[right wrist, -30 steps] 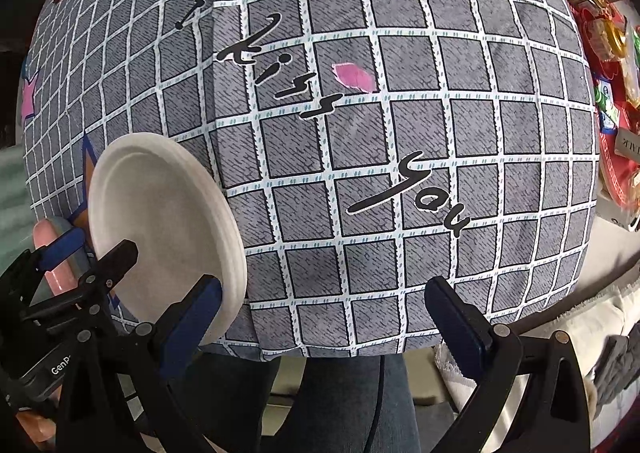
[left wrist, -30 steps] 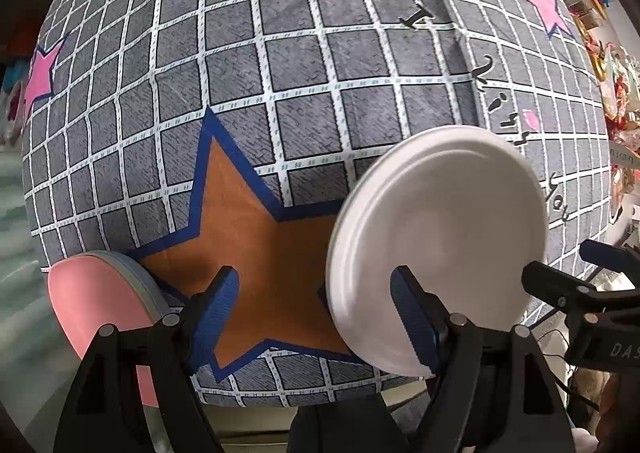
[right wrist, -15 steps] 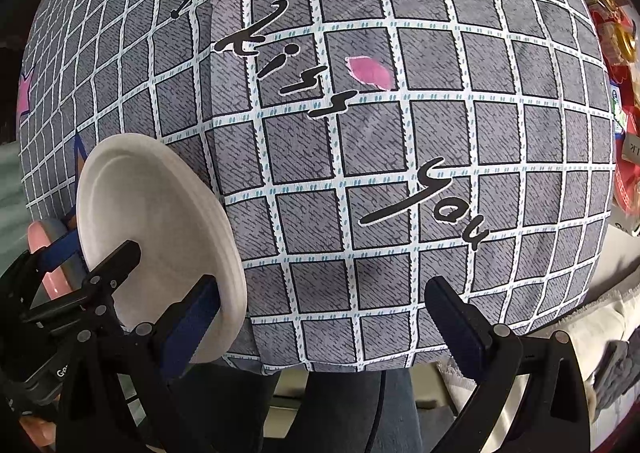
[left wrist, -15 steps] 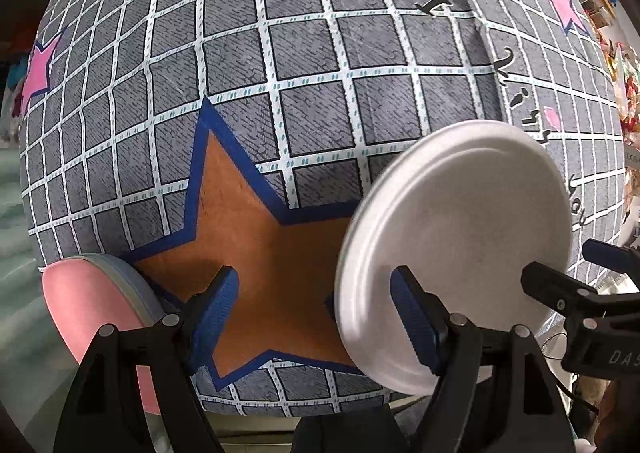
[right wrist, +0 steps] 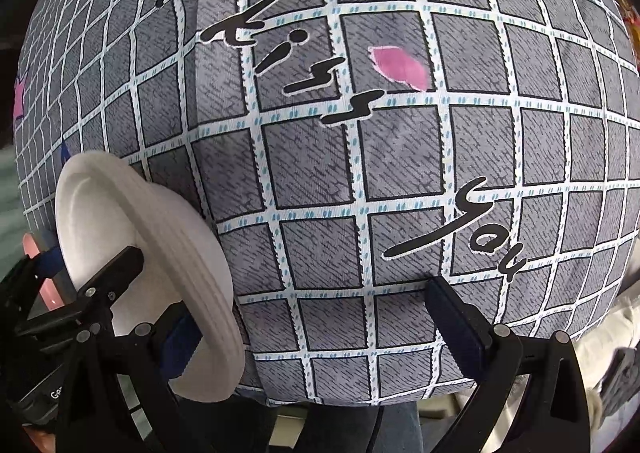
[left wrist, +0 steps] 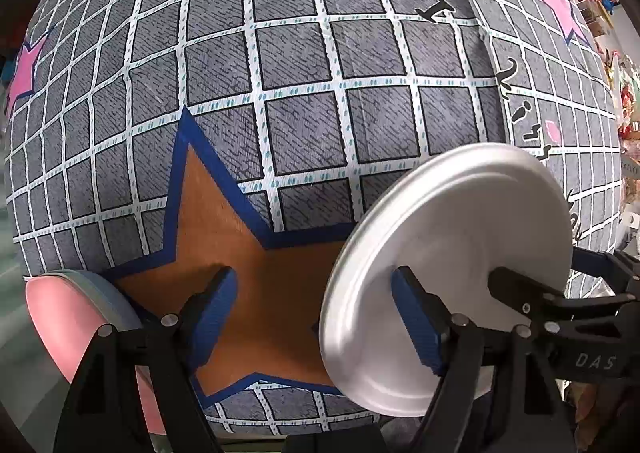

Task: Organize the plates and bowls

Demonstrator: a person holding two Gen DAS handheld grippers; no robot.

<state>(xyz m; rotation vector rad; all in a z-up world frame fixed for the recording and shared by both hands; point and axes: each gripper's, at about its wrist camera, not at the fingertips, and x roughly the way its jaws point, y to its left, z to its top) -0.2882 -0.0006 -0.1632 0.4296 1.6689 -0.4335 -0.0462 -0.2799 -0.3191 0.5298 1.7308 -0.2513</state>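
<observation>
White plate: (left wrist: 452,277) sitting lower right of the left wrist view, tilted up on edge — lower left (right wrist: 132,265) in the right wrist view.
Pink plate: (left wrist: 72,317) peeking in at the lower left, partly off the cloth's edge.
Left gripper: (left wrist: 312,321) jaws standing spread, nothing between them, hanging over the orange star (left wrist: 248,265).
Right gripper: (right wrist: 312,329) jaws gaping wide — left finger just beside the white plate's rim, contact unclear.
Tablecloth: (right wrist: 360,157) grey grid filling both frames.
</observation>
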